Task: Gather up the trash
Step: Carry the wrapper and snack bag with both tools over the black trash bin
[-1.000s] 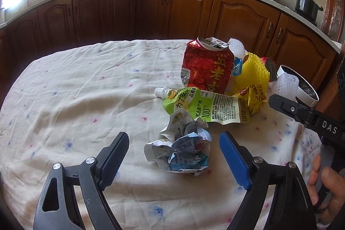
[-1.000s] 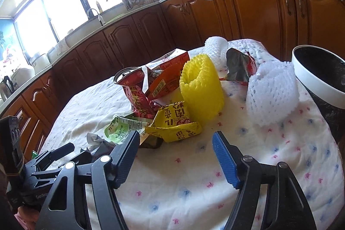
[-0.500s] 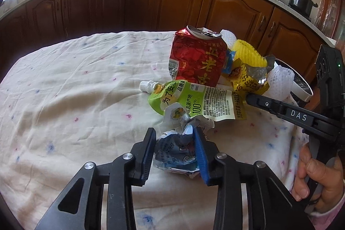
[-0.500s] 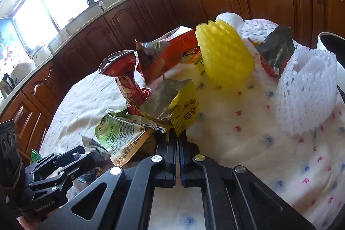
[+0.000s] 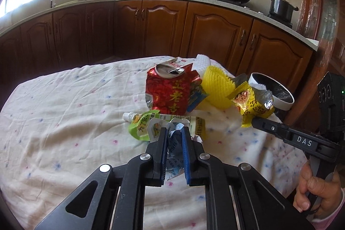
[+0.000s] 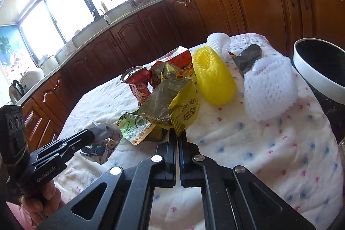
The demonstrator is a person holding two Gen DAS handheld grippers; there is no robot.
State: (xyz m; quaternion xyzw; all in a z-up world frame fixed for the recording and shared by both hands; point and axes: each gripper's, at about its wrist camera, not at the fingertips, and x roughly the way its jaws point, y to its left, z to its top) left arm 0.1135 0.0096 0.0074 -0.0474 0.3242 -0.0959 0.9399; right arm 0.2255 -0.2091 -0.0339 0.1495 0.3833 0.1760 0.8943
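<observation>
My left gripper [image 5: 174, 133] is shut on a crumpled blue-white wrapper [image 5: 174, 149] and holds it above the tablecloth; the wrapper also shows in the right wrist view [image 6: 101, 143]. My right gripper [image 6: 178, 135] is shut on a yellow foil snack bag [image 6: 172, 105] and holds it off the table; the bag also shows in the left wrist view [image 5: 252, 105]. A white-rimmed trash bin [image 6: 317, 77] stands at the table's right edge. On the table lie a crushed red can [image 5: 170, 92], a green drink pouch [image 5: 140, 124], a yellow foam net [image 6: 212, 81] and a white foam net [image 6: 269, 89].
An orange carton [image 6: 181, 61] and a dark foil wrapper [image 6: 248, 57] lie behind the nets. Another white foam net [image 6: 217, 40] sits at the far edge. Wooden cabinets and a counter ring the table [image 5: 54, 111].
Both grippers closed on their trash and lifted it: the left on the crumpled wrapper, the right on the yellow snack bag, which has risen off the table.
</observation>
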